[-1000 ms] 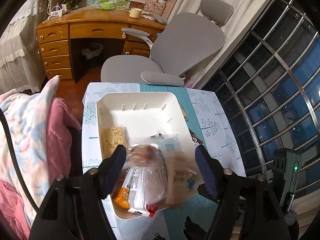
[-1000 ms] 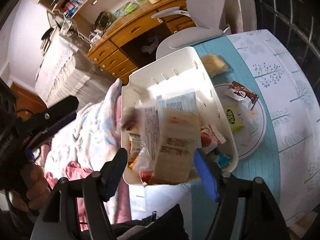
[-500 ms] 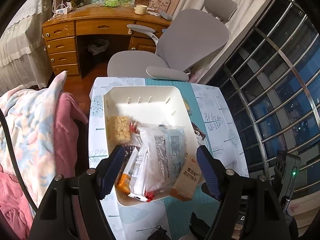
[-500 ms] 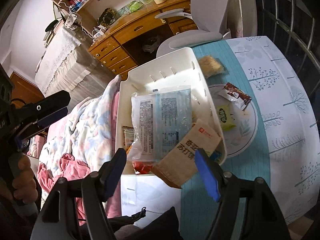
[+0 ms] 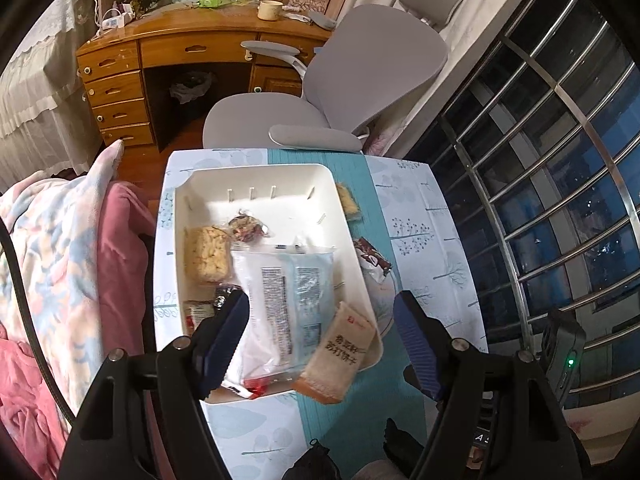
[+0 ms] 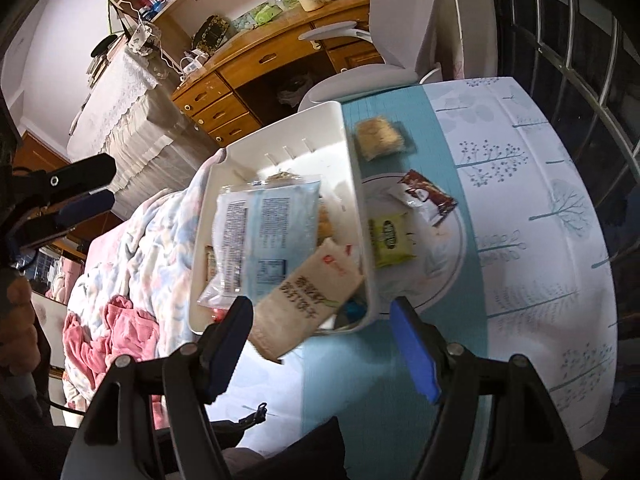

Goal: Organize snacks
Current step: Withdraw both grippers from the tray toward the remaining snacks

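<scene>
A white bin (image 5: 260,172) (image 6: 352,168) on the table holds several snack packs. A large blue-and-clear bag (image 5: 286,300) (image 6: 260,236) lies on top. A tan cracker pack (image 5: 342,356) (image 6: 308,300) leans over the bin's near rim. A biscuit pack (image 5: 206,254) and a small dark pack (image 5: 246,228) lie deeper inside. My left gripper (image 5: 320,344) is open and empty above the bin's near end. My right gripper (image 6: 322,344) is open and empty above the bin's near corner. The left gripper shows in the right wrist view (image 6: 76,196).
A plate (image 6: 448,276) right of the bin holds a green pack (image 6: 390,240) and a brown wrapper (image 6: 430,196) (image 5: 372,258). A biscuit pack (image 6: 380,136) (image 5: 348,200) lies on the teal runner. A grey chair (image 5: 360,80), a wooden desk, a blanket at left, window bars at right.
The blue bag and the tan cracker pack were between the jaws and moving; now they rest in the bin. Both grippers have drawn back and up, open and empty.
</scene>
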Demonstrator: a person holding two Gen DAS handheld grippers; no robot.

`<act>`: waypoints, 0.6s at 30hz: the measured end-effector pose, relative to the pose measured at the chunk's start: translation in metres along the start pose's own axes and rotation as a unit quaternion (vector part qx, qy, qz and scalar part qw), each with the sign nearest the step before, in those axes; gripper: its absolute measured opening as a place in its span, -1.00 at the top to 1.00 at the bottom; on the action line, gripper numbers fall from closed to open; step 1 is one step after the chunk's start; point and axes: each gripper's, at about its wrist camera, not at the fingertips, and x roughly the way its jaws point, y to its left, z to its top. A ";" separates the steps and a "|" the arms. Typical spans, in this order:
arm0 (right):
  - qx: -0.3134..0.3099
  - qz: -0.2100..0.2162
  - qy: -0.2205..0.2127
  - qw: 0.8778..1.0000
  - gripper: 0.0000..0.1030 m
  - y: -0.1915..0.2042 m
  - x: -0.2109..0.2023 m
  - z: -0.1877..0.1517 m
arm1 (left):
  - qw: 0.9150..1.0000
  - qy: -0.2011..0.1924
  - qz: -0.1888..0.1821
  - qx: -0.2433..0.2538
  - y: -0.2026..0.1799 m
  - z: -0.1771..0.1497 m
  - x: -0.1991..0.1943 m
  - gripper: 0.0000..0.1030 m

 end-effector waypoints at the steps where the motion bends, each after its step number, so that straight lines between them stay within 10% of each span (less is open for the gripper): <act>1: -0.003 0.001 0.001 1.000 -0.39 -0.005 -0.001 0.001 | 1.000 0.001 0.000 0.002 -0.005 0.000 0.002 -0.42; 18: -0.106 -0.002 -0.028 0.994 -0.39 -0.061 -0.017 0.044 | 0.998 0.044 0.037 0.013 -0.069 0.032 0.066 -0.43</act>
